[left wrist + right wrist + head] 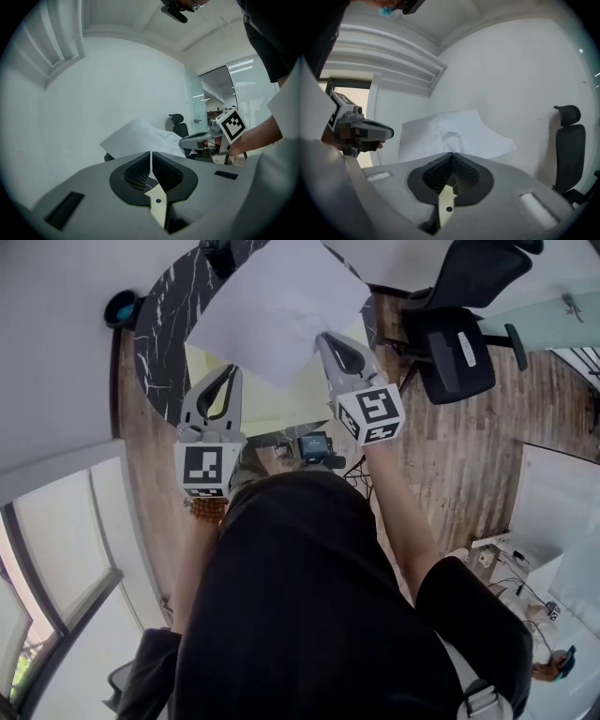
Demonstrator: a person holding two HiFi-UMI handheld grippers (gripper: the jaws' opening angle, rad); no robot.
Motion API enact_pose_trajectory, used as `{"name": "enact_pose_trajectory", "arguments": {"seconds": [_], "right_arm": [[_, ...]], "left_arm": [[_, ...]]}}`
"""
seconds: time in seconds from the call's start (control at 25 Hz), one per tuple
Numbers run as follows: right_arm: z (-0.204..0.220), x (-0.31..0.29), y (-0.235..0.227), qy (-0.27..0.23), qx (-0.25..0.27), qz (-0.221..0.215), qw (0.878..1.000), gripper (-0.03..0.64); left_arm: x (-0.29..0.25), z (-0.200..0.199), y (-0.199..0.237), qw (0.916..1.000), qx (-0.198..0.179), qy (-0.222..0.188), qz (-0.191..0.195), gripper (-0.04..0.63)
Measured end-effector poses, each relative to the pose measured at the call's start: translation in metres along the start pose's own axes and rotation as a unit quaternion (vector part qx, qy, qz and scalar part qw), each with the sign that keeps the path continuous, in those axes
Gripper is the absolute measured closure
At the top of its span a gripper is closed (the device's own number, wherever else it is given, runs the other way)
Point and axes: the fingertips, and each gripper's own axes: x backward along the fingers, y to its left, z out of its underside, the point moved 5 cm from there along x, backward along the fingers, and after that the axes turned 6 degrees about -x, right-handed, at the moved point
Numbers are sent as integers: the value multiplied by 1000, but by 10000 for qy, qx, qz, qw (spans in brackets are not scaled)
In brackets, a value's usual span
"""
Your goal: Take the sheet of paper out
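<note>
A white sheet of paper (pixel 272 306) is held up in the air at twelve o'clock, above the dark marbled counter (pixel 157 320). Its edge at five o'clock is pinched by the right tongs (pixel 322 337), which are clamped on it. The left tongs (pixel 232 369) are pressed together as well, just beside the sheet's seven o'clock edge, and nothing can be made out between them.

The sheet appears to be carried by one narrow bite alone. It could be torn there or lost from the grip if it were swung quickly. A hard fold could also be set in if it were caught against the left tongs.

The sheet is seen to be plain, limp and slightly bowed, with soft rumples just above the pinch.
</note>
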Motion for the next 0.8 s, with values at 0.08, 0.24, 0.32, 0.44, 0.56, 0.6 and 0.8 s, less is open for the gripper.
{"name": "enact_pose_trajectory", "arguments": {"seconds": [0.08, 0.24, 0.32, 0.44, 0.56, 0.6, 0.8], "right_arm": [[-11, 3, 2, -144, 48, 62, 9999, 620], [-33, 8, 7, -407, 133, 187, 9989, 620], [-44, 12, 10, -575, 171, 294, 9978, 620], [-58, 18, 21, -845, 281, 389, 9953, 620], [-69, 22, 34, -1021, 379, 419, 9932, 620], [-73, 24, 37, -1068, 386, 417, 9927, 620], [-92, 31, 53, -1308, 358, 336, 9902, 620]], "left_arm": [[2, -6, 0, 10000, -43, -65, -24, 572], [7, -26, 2, 9992, 303, -110, -223, 572], [10, -35, 3, 9989, 328, -192, -284, 572], [13, -43, 6, 9987, 228, -310, -344, 572], [15, -48, 7, 9983, 197, -384, -397, 572], [16, -49, 7, 9981, 207, -406, -410, 572], [20, -51, 9, 9977, 257, -428, -457, 572]]}}
